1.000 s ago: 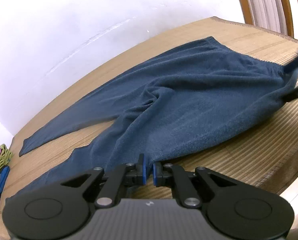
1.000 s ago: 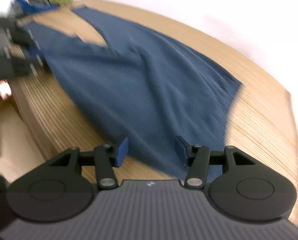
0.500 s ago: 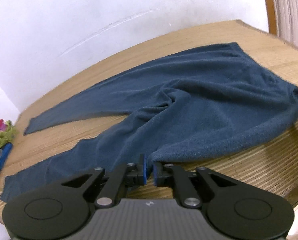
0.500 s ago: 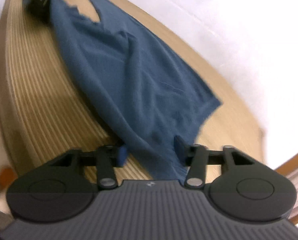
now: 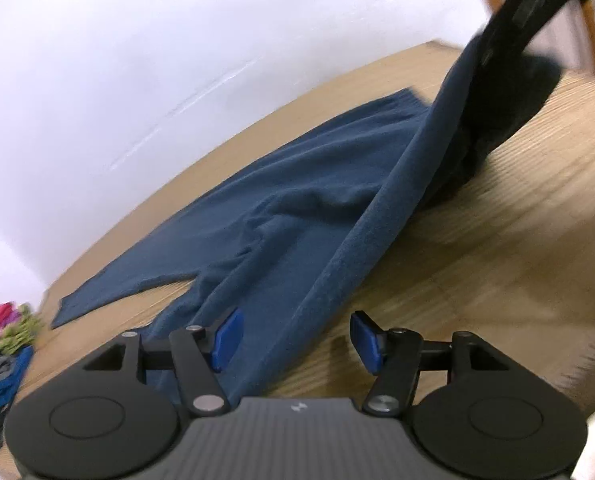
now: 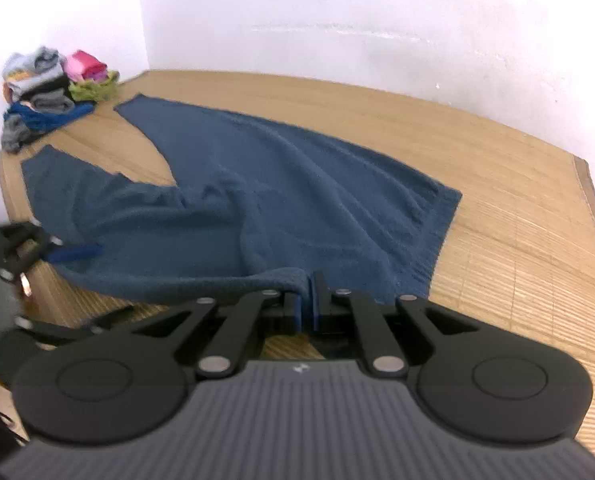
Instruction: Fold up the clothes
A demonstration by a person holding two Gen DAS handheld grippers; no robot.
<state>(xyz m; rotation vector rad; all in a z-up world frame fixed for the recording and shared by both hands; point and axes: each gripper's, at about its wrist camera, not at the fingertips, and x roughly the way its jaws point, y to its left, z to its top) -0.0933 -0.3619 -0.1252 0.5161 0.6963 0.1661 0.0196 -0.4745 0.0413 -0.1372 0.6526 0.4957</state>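
Dark blue fleece trousers [image 6: 281, 184] lie spread on the wooden table [image 6: 517, 216], legs toward the far left. My right gripper [image 6: 306, 304] is shut on the near waist corner of the trousers and lifts it, so the near edge rises as a taut fold [image 5: 377, 220] in the left wrist view. My left gripper [image 5: 293, 336] is open, its blue pads either side of that fold's lower end, holding nothing. The left gripper also shows at the left edge of the right wrist view [image 6: 13, 248].
A pile of mixed clothes [image 6: 45, 92] sits at the table's far left corner, also seen in the left wrist view [image 5: 1, 344]. A white wall [image 6: 337, 20] runs behind the table. The table's near edge is close below both grippers.
My left gripper has opened and let go of the trouser edge. My right gripper has shut on the waist corner and lifted it, raising a long fold.
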